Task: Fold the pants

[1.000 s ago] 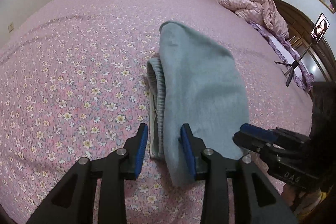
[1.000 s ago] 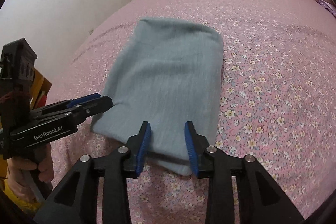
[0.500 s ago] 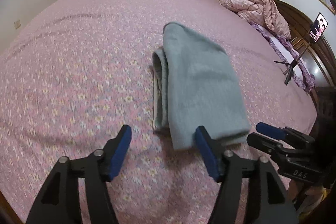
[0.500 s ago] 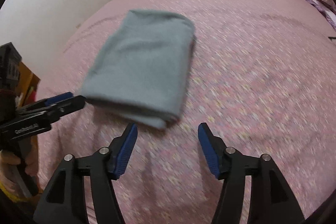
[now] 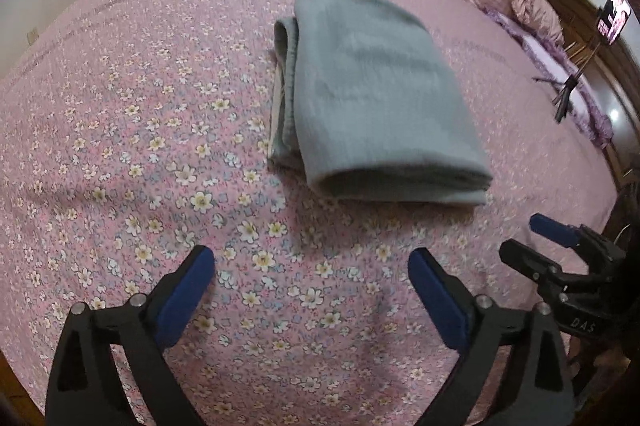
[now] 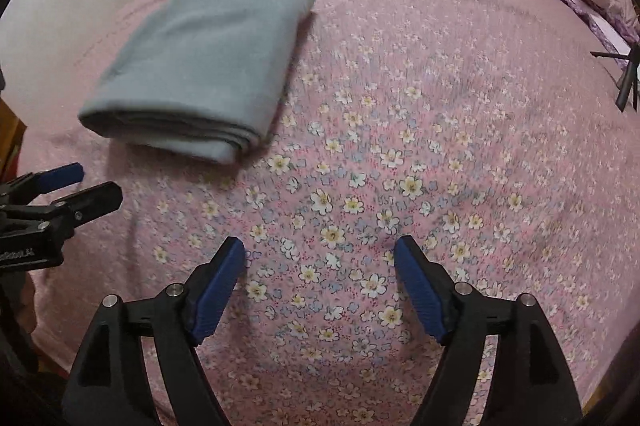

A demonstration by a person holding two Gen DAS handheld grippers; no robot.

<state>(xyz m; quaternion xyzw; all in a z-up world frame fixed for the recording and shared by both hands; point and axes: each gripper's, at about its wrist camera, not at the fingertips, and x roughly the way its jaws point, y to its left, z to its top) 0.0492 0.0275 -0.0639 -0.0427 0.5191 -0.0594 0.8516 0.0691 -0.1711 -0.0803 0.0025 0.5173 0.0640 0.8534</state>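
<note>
Both grippers spread wide, empty | left gripper [image 5: 310, 280] and right gripper [image 6: 320, 278] short of pants [image 5: 372, 98] | folded bundle ahead on bed [image 5: 120, 106], long axis running away; left nearer.

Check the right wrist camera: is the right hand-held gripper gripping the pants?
No, the right hand-held gripper is open over bare bedspread, apart from the folded pants.
</note>
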